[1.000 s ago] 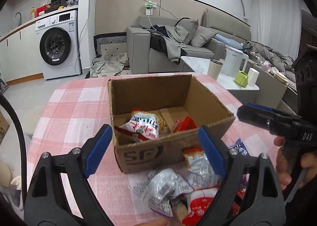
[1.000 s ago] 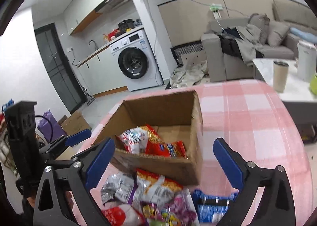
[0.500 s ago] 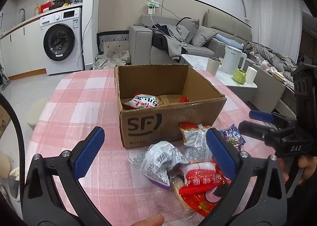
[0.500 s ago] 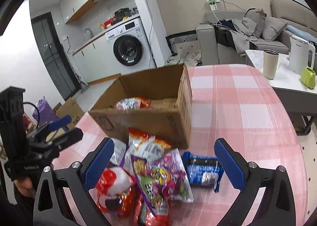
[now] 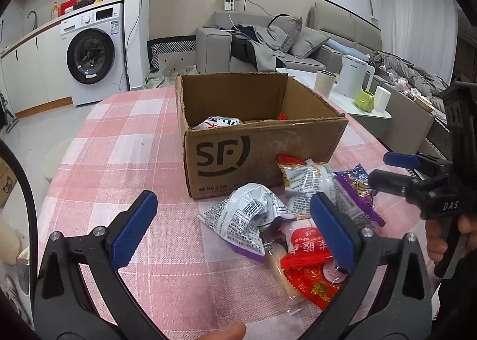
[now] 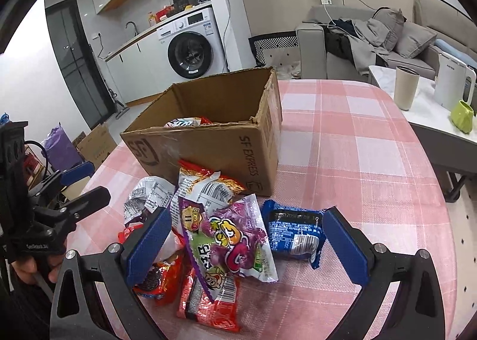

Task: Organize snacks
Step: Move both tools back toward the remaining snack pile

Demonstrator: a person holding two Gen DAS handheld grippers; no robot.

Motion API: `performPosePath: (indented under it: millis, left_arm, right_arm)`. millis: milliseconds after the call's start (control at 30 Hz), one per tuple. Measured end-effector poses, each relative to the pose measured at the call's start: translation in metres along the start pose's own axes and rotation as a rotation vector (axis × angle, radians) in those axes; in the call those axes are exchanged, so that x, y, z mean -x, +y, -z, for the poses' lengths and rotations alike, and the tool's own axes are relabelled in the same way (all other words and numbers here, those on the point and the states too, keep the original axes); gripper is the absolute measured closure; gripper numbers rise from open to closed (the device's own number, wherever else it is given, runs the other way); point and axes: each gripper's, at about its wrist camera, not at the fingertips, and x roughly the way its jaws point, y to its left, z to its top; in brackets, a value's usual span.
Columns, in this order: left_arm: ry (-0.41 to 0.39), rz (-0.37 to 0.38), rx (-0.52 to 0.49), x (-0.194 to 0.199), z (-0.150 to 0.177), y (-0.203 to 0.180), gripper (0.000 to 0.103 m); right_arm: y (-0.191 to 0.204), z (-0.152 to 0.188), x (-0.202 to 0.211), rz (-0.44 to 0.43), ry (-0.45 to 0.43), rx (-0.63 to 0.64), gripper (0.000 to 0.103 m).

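The left gripper [image 5: 232,220] is hanging with its 2 blue pads spread wide and nothing between them, angled down at the near edge of the snack pile, probably so a packet can be taken in without a first adjustment. Its right pad is sitting over the red packet [image 5: 310,268], while the crumpled silver packet [image 5: 247,217] is lying just ahead between the pads. The right gripper [image 6: 247,244] is likewise standing spread and empty, straddling the purple candy bag [image 6: 235,238], with the blue biscuit packet [image 6: 293,232] just inside its right pad; I judge the purple bag is its likely pick, since it is lying on top of the heap.

The loose snacks are heaped against the near wall of the cardboard box [image 5: 262,158], which is sitting open-topped on the pink checked tablecloth [image 5: 125,155], so each lift into it is short. At least 1 white packet [image 5: 219,123] is already lying inside, so the sorting appears started, with most packets outside.
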Motion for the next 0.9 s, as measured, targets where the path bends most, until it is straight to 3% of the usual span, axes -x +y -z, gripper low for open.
performPosePath:
  millis: [567,767,900]
  left_arm:
    - [0.059,-0.038,0.008,-0.032,0.001,0.009,0.001]
    - [0.063,-0.042,0.009,-0.034,0.003,0.009,0.001]
    - [0.076,-0.044,0.015,-0.038,0.004,0.01,0.001]
  right_arm:
    - [-0.03,-0.002,-0.009,0.094,0.026,-0.064,0.0]
    - [-0.044,0.001,-0.013,0.197,0.039,-0.06,0.0]
    - [-0.052,0.004,-0.023,0.207,0.07,-0.062,0.0]
